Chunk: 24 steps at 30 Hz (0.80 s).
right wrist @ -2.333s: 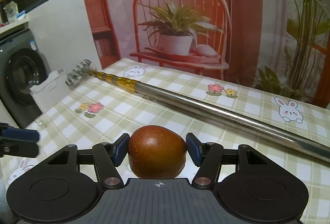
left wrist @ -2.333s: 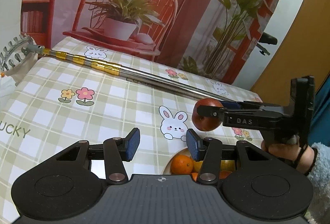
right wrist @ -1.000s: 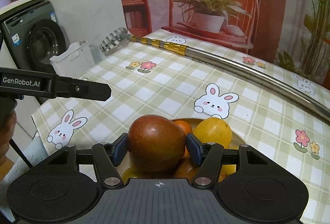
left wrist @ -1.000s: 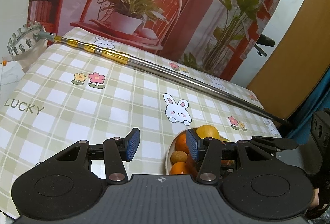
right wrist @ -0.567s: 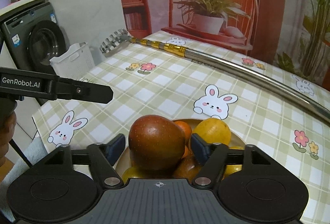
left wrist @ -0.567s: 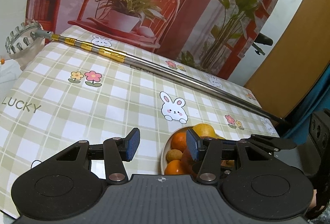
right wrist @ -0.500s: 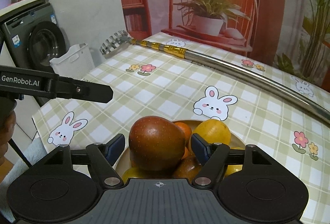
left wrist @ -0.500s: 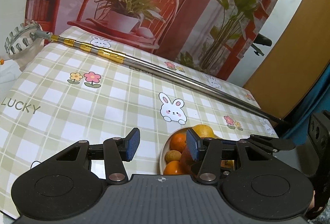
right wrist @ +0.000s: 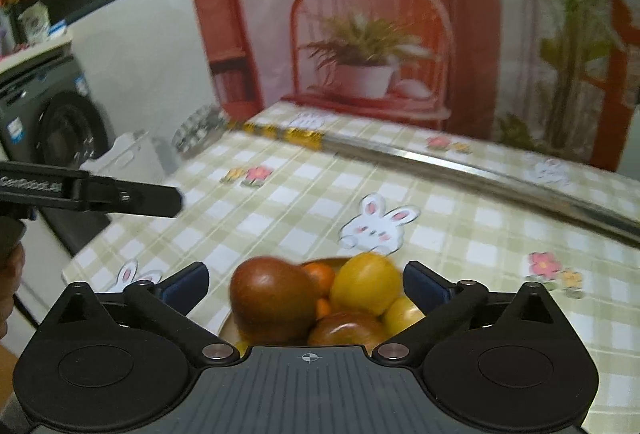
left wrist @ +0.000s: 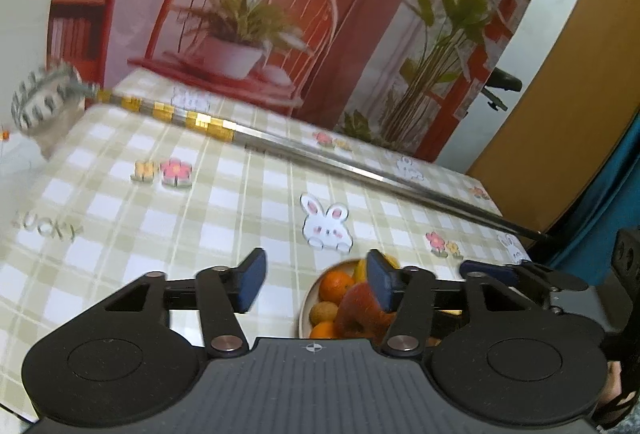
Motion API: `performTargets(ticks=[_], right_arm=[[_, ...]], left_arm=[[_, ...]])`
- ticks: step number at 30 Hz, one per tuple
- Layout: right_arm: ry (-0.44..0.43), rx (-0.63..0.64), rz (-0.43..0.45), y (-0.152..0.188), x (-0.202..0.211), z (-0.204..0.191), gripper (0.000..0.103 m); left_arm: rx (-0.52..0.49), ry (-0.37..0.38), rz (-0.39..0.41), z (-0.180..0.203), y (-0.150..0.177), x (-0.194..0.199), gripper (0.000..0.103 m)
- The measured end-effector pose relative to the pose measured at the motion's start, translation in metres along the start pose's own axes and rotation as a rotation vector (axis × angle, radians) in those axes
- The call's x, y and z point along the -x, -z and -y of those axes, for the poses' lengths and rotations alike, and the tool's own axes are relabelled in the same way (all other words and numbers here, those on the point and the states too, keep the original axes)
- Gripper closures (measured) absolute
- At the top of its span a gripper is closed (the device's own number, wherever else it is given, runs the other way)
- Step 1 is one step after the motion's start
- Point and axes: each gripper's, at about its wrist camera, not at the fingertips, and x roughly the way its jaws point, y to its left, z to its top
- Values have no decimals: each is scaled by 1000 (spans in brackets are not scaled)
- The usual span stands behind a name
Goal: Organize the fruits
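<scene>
Jaws wide around a glossy red-brown apple [right wrist: 270, 300] (unclamped) atop piled fruit.

left claw [left wrist: 312, 280]: black, blue pads | right claw [right wrist: 306, 284]: black, silver pivot screws

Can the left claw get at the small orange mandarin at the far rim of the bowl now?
Probably yes: the left claw is open and empty, and the small orange mandarin lies uncovered near the bowl's rim.
</scene>
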Motion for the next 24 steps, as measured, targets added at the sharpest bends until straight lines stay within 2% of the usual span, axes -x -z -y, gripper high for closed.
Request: performTargets(ticks=[2, 6, 13, 19, 24], right_arm=[[31, -21, 14, -3, 12, 6, 0], [86, -50, 54, -8, 40, 17, 0], [174, -88, 182, -25, 101, 34, 0], [214, -99, 285, -45, 149, 45, 0], [232, -127, 333, -56, 176, 55, 0]], left_arm=[[-21, -16, 31, 8, -4, 9, 32], [-53, -5, 69, 28, -10, 26, 1], [-186, -80, 160, 75, -30, 62, 0], [-207, -67, 230, 103, -43, 93, 0], [-275, -67, 263, 131, -54, 113, 0]])
